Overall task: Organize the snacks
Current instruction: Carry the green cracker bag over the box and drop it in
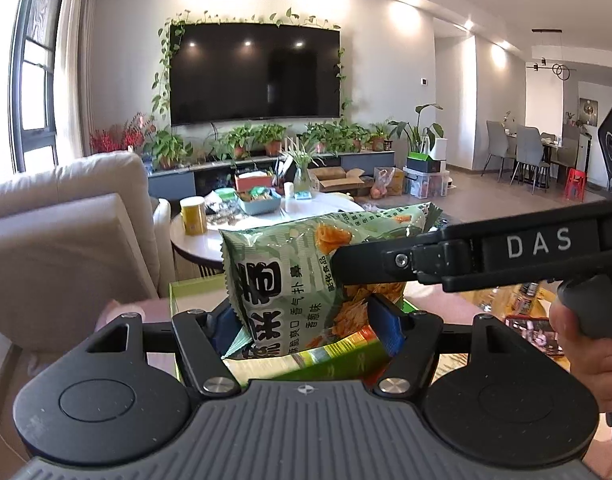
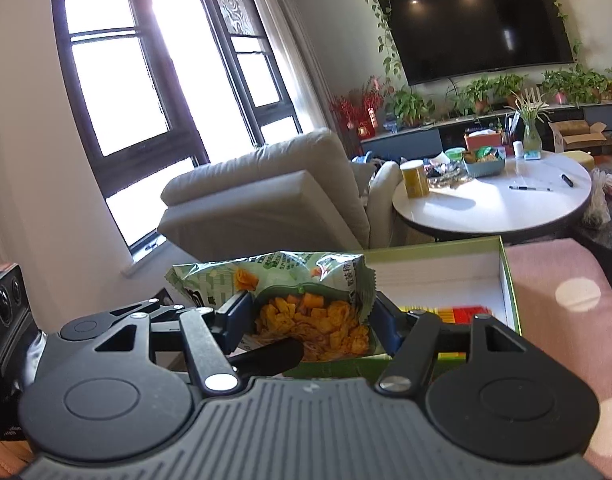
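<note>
Left wrist: both tongs (image 1: 306, 316) (image 2: 312, 320) grip snack bag (image 1: 289, 276).

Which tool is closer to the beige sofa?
Left. The left tool holds the snack bag beside the sofa; the right tool reaches in from the bag's far side.

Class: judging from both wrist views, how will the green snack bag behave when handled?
The green snack bag looks puffy, so probably light and crushable. Its crinkled film suggests it flexes and may slip. Left gripper and right gripper both pinch it, which probably steadies it.

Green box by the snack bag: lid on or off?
Off. The green box shows its bare white inside, with packets along its near edge.
</note>
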### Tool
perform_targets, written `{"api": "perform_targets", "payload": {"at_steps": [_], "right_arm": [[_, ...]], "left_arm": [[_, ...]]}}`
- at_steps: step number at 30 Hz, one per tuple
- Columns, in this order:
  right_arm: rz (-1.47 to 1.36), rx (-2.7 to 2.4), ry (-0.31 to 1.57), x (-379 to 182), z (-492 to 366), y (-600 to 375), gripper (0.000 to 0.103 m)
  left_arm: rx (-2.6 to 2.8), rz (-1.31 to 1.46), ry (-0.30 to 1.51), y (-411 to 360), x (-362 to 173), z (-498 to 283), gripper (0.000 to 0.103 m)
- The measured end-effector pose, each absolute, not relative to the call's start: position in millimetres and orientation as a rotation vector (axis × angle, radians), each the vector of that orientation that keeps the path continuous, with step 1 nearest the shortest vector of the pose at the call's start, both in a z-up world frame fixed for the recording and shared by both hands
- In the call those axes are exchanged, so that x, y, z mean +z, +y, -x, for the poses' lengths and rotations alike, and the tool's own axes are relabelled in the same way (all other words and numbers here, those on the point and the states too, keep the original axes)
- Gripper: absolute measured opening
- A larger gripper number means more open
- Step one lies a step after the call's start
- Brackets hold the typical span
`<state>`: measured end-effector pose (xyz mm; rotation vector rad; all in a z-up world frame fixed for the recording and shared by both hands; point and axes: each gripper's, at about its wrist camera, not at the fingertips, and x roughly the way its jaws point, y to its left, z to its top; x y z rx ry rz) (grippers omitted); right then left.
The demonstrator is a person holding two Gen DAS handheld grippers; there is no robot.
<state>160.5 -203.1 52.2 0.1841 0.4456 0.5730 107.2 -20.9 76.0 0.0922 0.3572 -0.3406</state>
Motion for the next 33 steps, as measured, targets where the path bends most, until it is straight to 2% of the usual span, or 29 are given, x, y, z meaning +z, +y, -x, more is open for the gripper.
{"api": "perform_targets", "payload": {"at_steps": [12,33], "right_arm": [[-0.235,0.592,0.470,52,-209,-199,0.086],[-0.289,0.568,0.644,5,-296,-182,0.086]], "left_arm": [[-0.311,-0.129,0.383,-15,74,-156,0.064],[-0.287,-0.109,0.555,-2,19,-253,0.066]]}}
